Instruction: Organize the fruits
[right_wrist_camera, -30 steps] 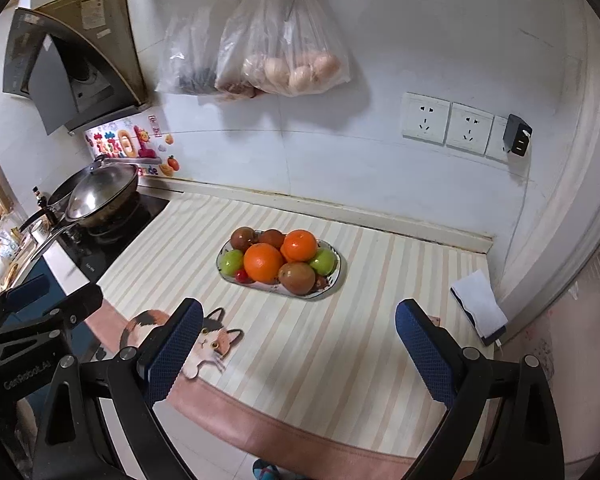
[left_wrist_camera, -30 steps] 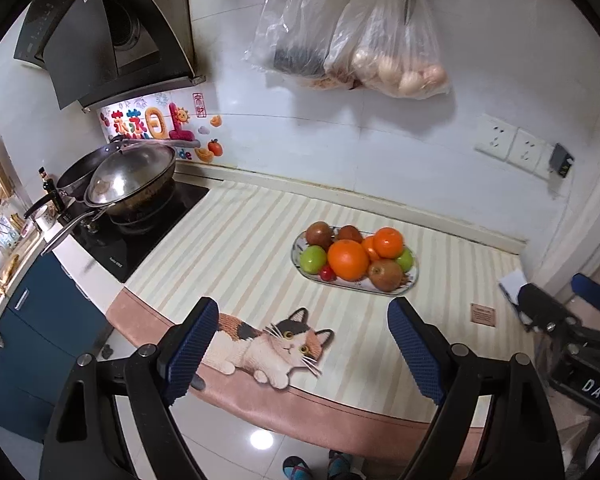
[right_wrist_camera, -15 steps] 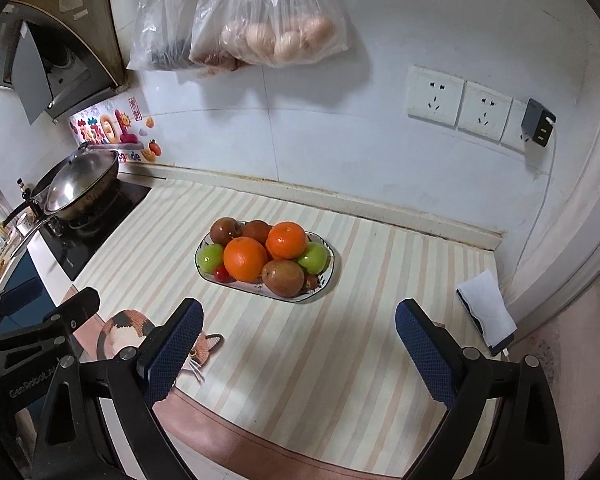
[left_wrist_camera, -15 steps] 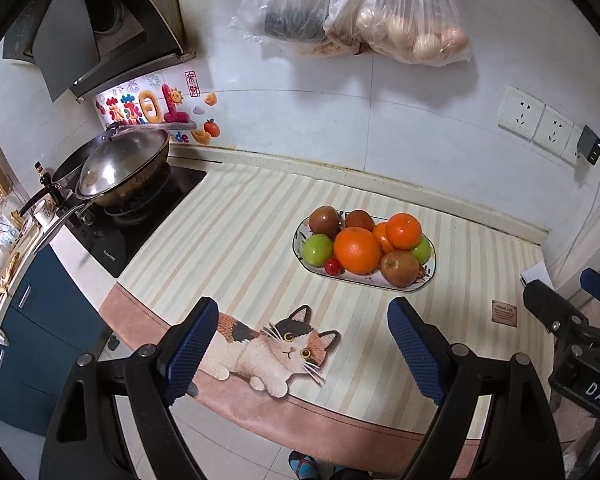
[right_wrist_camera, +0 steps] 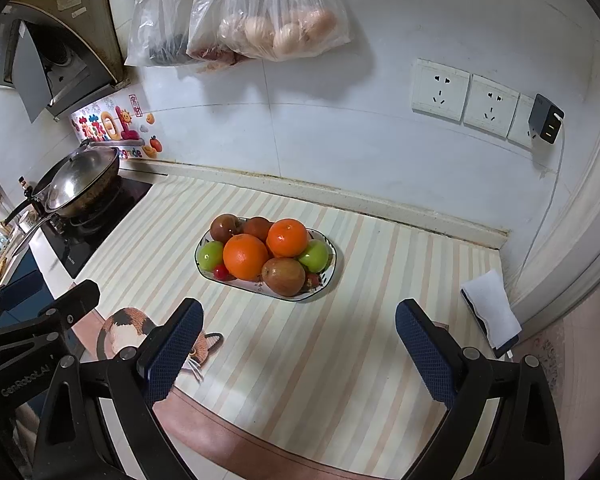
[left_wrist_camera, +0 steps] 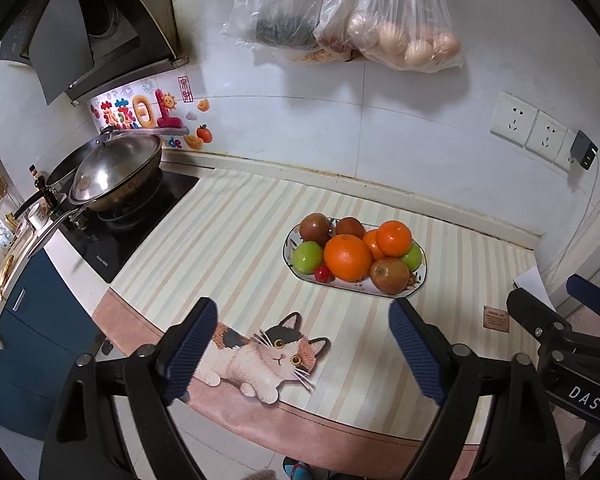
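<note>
An oval patterned plate (left_wrist_camera: 419, 280) (right_wrist_camera: 327, 280) sits mid-counter on a striped mat, piled with fruit: a large orange (left_wrist_camera: 348, 257) (right_wrist_camera: 245, 257), a smaller orange (left_wrist_camera: 394, 238) (right_wrist_camera: 287, 237), green apples (left_wrist_camera: 308, 257) (right_wrist_camera: 211, 255), brownish-red fruits (left_wrist_camera: 389, 275) (right_wrist_camera: 283, 276) and a small red one (left_wrist_camera: 322, 273). My left gripper (left_wrist_camera: 302, 348) is open and empty, held above the counter's front edge over a cat picture. My right gripper (right_wrist_camera: 300, 344) is open and empty, in front of the plate.
A lidded wok (left_wrist_camera: 116, 176) sits on a black hob (left_wrist_camera: 116, 236) at the left. Plastic bags (left_wrist_camera: 404, 20) hang on the wall above. Wall sockets (right_wrist_camera: 464, 100) with a charger are at right. A white cloth (right_wrist_camera: 490, 308) lies at the counter's right end.
Both grippers have moved forward and lower toward the counter; the plate looks nearer and larger in both views. Both stay open and empty.
</note>
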### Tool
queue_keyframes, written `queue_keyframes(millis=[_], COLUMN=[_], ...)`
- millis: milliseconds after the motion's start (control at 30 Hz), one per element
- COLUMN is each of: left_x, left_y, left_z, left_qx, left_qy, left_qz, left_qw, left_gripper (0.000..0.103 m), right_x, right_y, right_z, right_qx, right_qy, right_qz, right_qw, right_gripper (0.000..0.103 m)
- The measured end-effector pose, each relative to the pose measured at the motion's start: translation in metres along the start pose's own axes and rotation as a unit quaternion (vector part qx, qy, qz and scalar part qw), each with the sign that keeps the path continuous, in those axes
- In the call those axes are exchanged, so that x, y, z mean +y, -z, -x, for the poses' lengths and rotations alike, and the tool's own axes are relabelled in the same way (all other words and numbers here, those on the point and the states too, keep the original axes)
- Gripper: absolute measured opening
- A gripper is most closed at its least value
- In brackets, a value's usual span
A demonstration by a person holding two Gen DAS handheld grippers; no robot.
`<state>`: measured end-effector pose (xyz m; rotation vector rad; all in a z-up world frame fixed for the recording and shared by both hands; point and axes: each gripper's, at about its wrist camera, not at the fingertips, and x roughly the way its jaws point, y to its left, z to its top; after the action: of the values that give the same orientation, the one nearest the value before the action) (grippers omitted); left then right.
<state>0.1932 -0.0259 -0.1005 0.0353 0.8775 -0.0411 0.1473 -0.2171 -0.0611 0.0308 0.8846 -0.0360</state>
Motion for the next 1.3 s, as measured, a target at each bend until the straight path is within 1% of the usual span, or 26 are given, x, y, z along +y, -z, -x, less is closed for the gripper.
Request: queue_keyframes(millis=[33,267,533,633,1300], left_x=[0.000,0.002,0.003,0.003,0.006], left_y=[0.000,-0.003,-0.003,-0.003,0.001], left_z=[0.001,0.000,0.001,0.001,0.006], left_qx=[-0.001,-0.004,-0.010,-0.009,-0.011], left_qy=[0.001,-0.006,-0.008,-0.008,-0.014], left_qz=[0.001,0.004,0.003,0.002,0.006], left_qw=[1.0000,1.0000,0.9999,0.9999,0.9998], left_gripper=[0.100,0.100,0.100,0.100,0.100], right_x=[0.000,0.000,0.001,0.002,0.008], right_y=[0.001,0.000,0.000,0.001,0.000], right_z=[0.000,0.002,0.003,0.004,0.011], right_qx=[-0.001,-0.003,-0.004,-0.004,-0.012], right_qy=[0.000,-0.002,-0.003,-0.003,-0.004], right_qz=[0.000,-0.001,0.000,0.000,-0.004], right_qw=[1.000,1.000,1.000,1.000,1.000], right_gripper=[0.099,0.099,0.099,0.102,0.102])
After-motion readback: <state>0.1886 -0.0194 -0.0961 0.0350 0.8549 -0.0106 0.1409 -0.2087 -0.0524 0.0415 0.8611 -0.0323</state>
